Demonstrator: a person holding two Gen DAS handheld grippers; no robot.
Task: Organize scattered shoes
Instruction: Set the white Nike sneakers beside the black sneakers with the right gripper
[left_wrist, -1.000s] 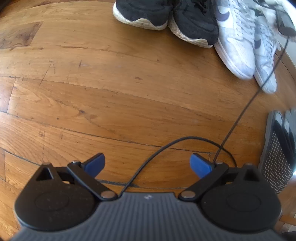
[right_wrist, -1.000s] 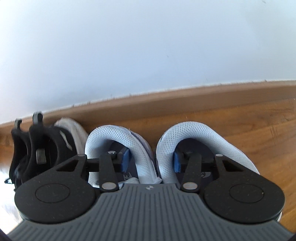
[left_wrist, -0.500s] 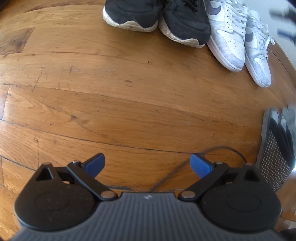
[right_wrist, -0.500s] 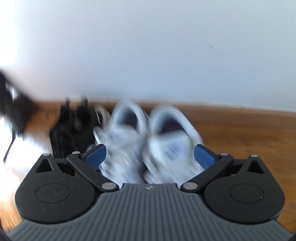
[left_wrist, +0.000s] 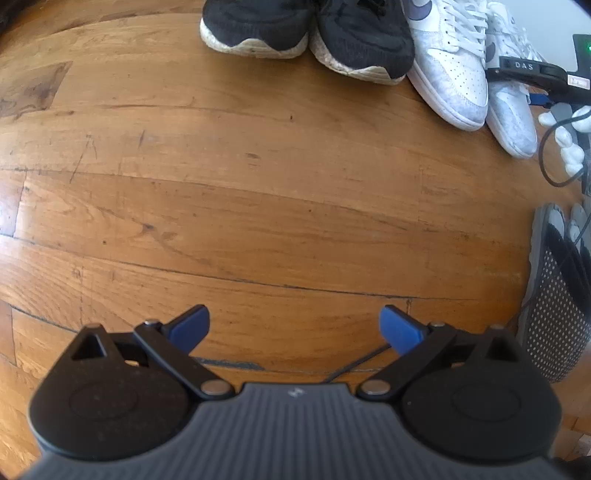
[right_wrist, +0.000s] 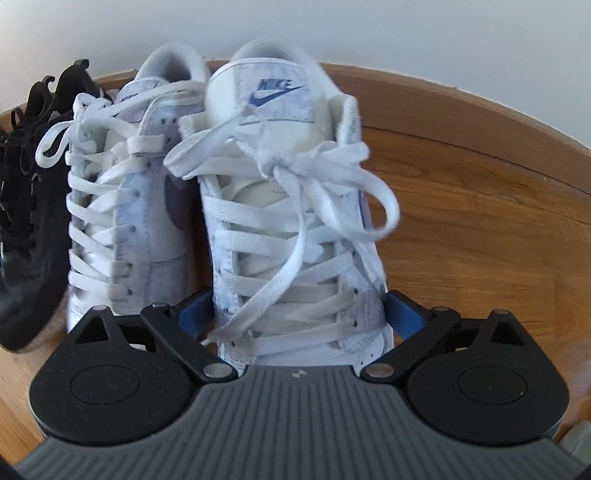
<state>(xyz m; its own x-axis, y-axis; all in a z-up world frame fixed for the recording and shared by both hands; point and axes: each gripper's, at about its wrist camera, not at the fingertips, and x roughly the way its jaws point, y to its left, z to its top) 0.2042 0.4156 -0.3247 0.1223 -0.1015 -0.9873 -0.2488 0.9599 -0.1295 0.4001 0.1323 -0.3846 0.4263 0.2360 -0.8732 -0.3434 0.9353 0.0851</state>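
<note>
The white leather lace-up sneaker with a blue logo on its tongue stands on the wooden plank floor at the right end of a row against the white wall, touching its matching white sneaker, which sits beside a pair of black knit sneakers with white soles. The right gripper straddles the forefoot of this end sneaker, its jaws having just spread wide, with the blue pads flanking the shoe's sides without visibly clamping it. The left gripper hangs over bare floor well apart from the row, jaws spread with nothing between them, near a grey perforated shoe at the right edge.
</note>
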